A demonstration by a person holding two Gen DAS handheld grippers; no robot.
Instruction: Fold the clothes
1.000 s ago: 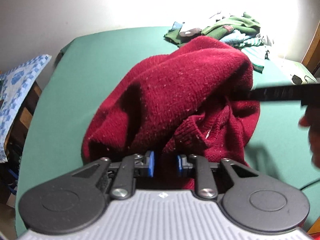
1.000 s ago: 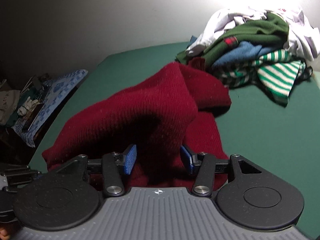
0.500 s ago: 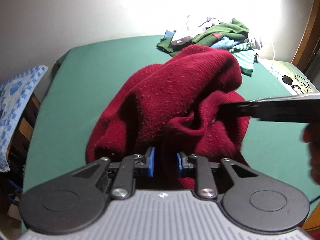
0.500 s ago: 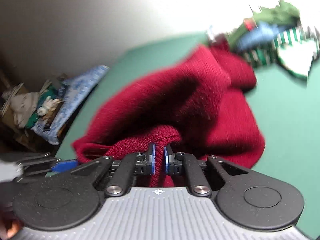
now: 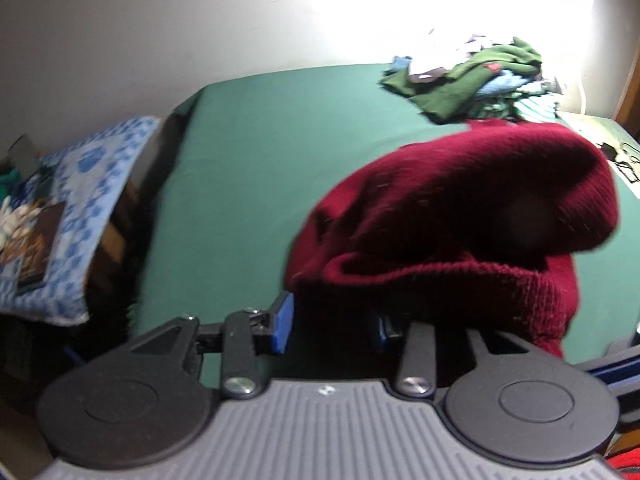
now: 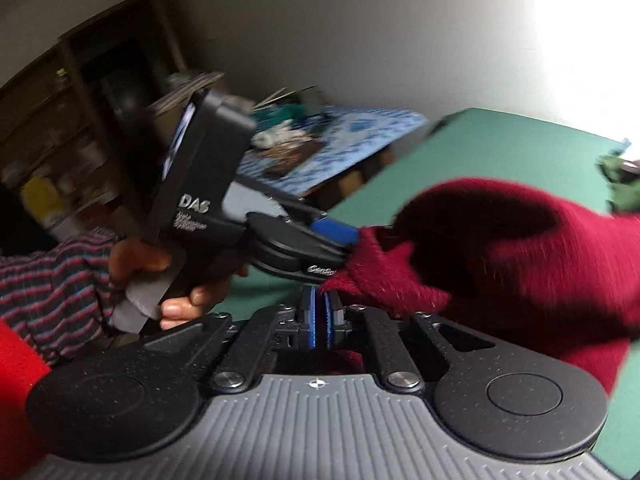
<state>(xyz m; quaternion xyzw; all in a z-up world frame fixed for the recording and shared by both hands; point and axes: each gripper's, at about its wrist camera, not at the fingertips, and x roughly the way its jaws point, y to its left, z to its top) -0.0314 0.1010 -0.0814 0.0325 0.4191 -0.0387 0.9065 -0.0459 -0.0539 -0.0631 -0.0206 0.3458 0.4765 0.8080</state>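
The green bed sheet fills the middle of the left wrist view, and your red knit sweater bulges over its right half, bunched and lifted off the sheet near the grippers. A heap of other clothes sits in the upper right.

Judging by that bunching, you are sorting out the sweater's edge, so keep the pinched hem taut and find a clean corner before laying it flat.

Your right gripper has its blue pads pressed together on a tuft of sweater edge at lower centre of its view. Your left gripper stands with its pads spread apart; sweater hangs against the right pad, nothing clamped. Your left hand holds its handle at centre left, aimed into the cloth.
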